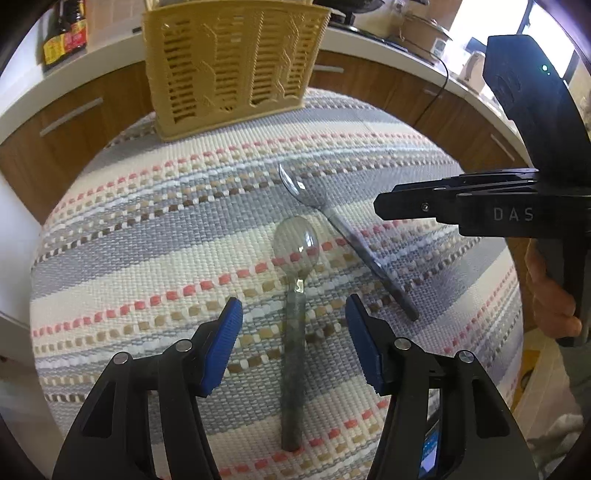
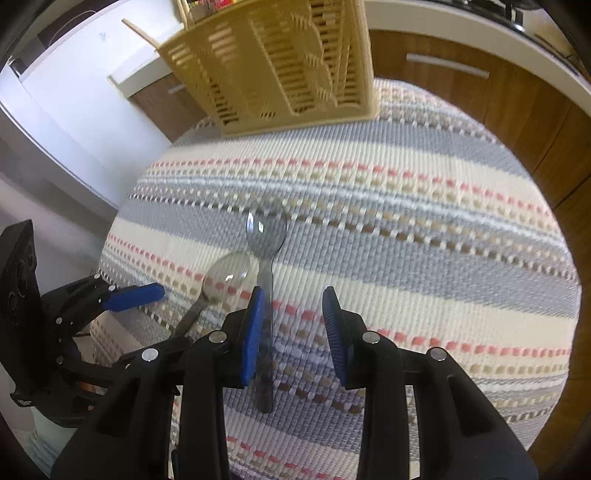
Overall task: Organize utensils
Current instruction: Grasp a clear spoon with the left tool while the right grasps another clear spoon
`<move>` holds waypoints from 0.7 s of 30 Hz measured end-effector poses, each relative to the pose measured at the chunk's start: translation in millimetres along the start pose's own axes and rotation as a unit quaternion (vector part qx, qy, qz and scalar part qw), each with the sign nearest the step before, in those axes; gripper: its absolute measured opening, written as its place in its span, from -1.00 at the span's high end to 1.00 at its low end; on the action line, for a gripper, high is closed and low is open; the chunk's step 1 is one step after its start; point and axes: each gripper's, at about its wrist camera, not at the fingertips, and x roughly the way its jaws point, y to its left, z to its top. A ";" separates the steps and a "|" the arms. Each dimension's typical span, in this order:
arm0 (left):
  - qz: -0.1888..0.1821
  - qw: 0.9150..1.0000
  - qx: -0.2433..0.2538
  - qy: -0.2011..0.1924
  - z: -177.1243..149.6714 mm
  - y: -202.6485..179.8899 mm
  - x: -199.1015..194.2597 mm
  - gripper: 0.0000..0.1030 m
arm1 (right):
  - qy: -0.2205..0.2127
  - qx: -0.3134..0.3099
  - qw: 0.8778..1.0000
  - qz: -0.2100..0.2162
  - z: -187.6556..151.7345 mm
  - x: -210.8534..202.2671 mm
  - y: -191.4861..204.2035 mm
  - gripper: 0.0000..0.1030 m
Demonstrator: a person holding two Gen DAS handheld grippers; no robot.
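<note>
Left claw [image 1: 293,325]: jaws apart, blue pads on either side of the near spoon's handle, neither pad touching it; nothing gripped
Right claw [image 2: 291,317]: jaws apart and holding nothing; the far spoon's handle runs between the pads, just beside the left pad; contact cannot be told
Near spoon [image 1: 295,295]: clear, smoky plastic, lying flat on the mat, bowl pointing toward the basket, handle running back toward the left claw's camera
Far spoon [image 1: 332,221]: clear plastic too, lying flat, slanted, bowl nearer the basket, handle end toward the right side of the left view; its bowl sits just beside the near spoon's bowl, and whether they touch cannot be told
Basket [image 1: 232,62]: tan slotted plastic caddy, upright at the far edge of the mat, well apart from both spoons
Mat [image 1: 147,240]: woven, striped grey, cream, pink and brown, covering the table
Hand [image 1: 550,295]: a person's fingers wrapped round the right claw's black handle, at the right edge of the left view
Bottle [image 1: 66,33]: dark, red label, on the counter behind
</note>
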 end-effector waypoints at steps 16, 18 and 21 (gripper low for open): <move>0.049 0.995 0.057 0.060 22.9 -20.9 34.2 0.12 | 0.017 -0.011 1.000 -0.001 5.0 7.3 2.3 0.01; 0.059 0.994 0.059 0.066 31.9 -20.7 39.6 0.29 | 0.019 -0.017 1.000 -0.006 9.9 9.8 6.3 0.02; 0.048 0.995 0.050 0.074 45.6 -16.4 46.2 0.37 | 0.020 -0.011 1.000 -0.009 19.3 15.1 7.0 0.02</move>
